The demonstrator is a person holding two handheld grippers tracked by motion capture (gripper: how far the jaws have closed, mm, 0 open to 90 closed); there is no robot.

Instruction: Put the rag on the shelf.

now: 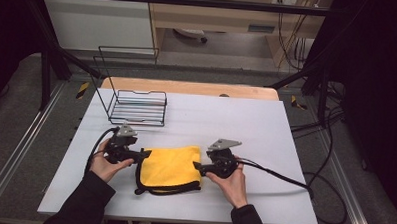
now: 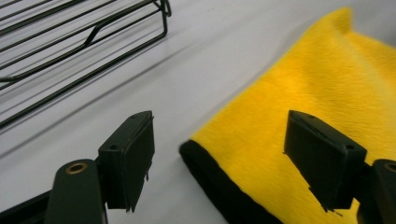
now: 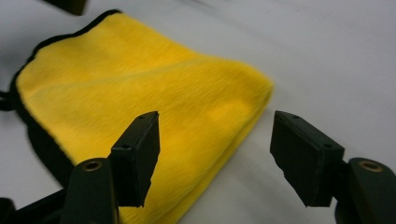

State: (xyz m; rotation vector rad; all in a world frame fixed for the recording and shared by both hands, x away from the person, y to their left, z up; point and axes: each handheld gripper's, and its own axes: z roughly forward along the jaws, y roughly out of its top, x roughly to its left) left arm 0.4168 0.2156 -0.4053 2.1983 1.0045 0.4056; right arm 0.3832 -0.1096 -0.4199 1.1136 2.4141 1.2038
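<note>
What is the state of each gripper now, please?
Left gripper: open, holding nothing, jaws astride the black edge of the yellow cloth.
Right gripper: open, holding nothing, at the cloth's folded edge.

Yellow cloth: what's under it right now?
The yellow cloth lies folded on the white table, its black-trimmed lower layer showing at the edges. Whatever might lie between the folds is covered.

wire rack (image 2: pixel 79 42): cut off at the left gripper view's upper left edge
yellow cloth (image 3: pixel 140 98): near end runs off the right gripper view's bottom edge, behind a jaw
</note>
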